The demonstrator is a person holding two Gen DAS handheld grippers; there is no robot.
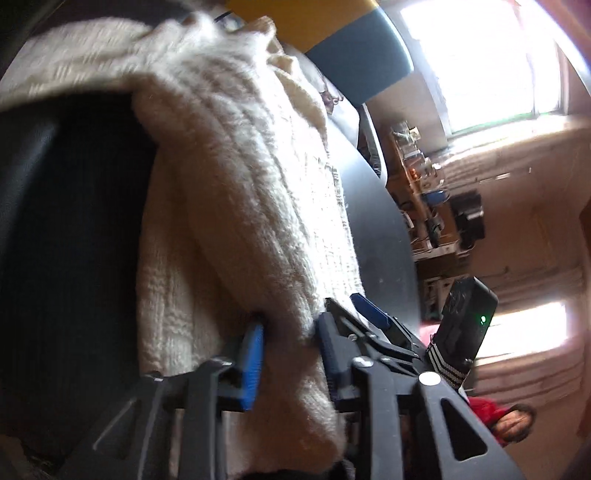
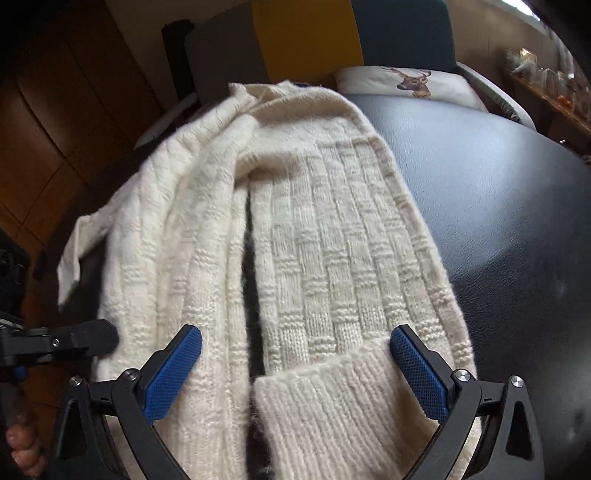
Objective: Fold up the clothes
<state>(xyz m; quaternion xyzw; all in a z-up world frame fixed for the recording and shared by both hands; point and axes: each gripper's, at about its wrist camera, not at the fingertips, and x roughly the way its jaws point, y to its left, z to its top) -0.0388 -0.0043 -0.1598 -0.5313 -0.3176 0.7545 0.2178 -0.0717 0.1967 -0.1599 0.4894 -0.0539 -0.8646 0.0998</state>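
A cream knitted sweater [image 2: 317,236] lies spread on a dark leather surface [image 2: 498,229], its ribbed cuff [image 2: 332,406] nearest the camera. My right gripper [image 2: 295,369] stands open just above it, with the cuff and sleeve between its widely spread blue pads [image 2: 173,369]. In the tilted left wrist view my left gripper [image 1: 291,354] is shut on a thick fold of the sweater [image 1: 240,177], which bulges out between its blue pads [image 1: 253,365]. Beside it shows one blue fingertip of the other gripper [image 1: 371,312].
A deer-print pillow [image 2: 410,83] lies at the back of the leather surface, before a yellow and teal chair back [image 2: 306,33]. Wooden cabinet doors [image 2: 74,92] stand to the left. A cluttered shelf [image 1: 424,192] and bright windows [image 1: 491,62] are off to the right. A hand [image 2: 22,450] shows bottom left.
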